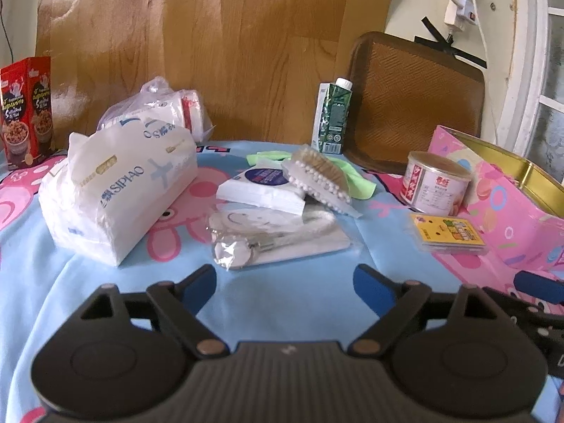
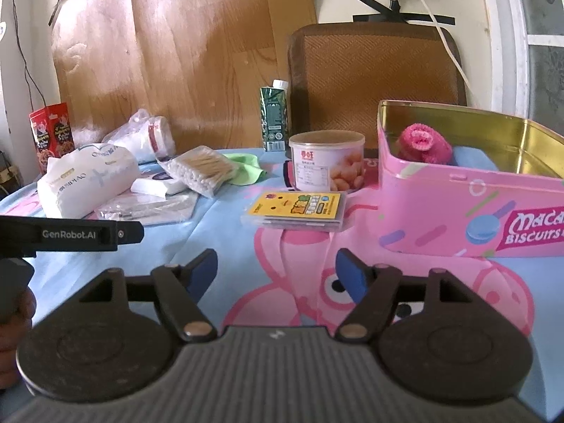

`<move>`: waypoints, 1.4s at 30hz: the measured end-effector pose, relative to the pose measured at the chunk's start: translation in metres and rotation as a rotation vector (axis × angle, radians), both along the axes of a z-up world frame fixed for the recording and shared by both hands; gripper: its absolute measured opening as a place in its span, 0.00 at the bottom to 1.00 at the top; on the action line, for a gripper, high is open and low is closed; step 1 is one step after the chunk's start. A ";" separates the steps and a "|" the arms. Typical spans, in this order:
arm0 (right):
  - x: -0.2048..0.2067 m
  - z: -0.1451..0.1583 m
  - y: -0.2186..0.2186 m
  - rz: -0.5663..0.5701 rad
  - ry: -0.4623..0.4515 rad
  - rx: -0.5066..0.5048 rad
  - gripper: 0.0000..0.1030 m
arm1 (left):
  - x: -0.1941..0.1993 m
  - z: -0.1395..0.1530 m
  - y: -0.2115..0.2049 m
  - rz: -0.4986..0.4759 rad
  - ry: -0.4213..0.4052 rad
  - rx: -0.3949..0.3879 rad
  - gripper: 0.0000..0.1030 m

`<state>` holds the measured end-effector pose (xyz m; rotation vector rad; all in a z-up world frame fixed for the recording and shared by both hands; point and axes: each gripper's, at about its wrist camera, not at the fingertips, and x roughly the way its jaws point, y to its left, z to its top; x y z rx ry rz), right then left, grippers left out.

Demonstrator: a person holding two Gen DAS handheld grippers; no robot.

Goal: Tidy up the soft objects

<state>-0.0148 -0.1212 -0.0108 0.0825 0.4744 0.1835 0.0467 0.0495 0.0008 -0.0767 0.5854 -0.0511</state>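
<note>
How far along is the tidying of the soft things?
Partly done: a pink knitted item and something blue already lie in the pink tin. Nothing is in hand; the left tool and right tool are both open and empty. The green cloth and the tissue pack remain on the table.

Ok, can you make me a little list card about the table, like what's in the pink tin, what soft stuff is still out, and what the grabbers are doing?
tin: pink biscuit tin, lid off, on the right
inside tin: pink knitted item and a blue soft item
soft things outside: tissue pack, green cloth
on small tissue packet: cotton swab bag
other items: food can, card box, green carton
left hand-held gripper: open, holding nothing
right hand-held gripper: open, holding nothing
</note>
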 end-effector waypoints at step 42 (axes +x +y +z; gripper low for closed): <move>0.067 0.005 0.036 0.014 -0.018 -0.156 0.84 | -0.002 0.000 0.025 -0.005 -0.029 -0.183 0.96</move>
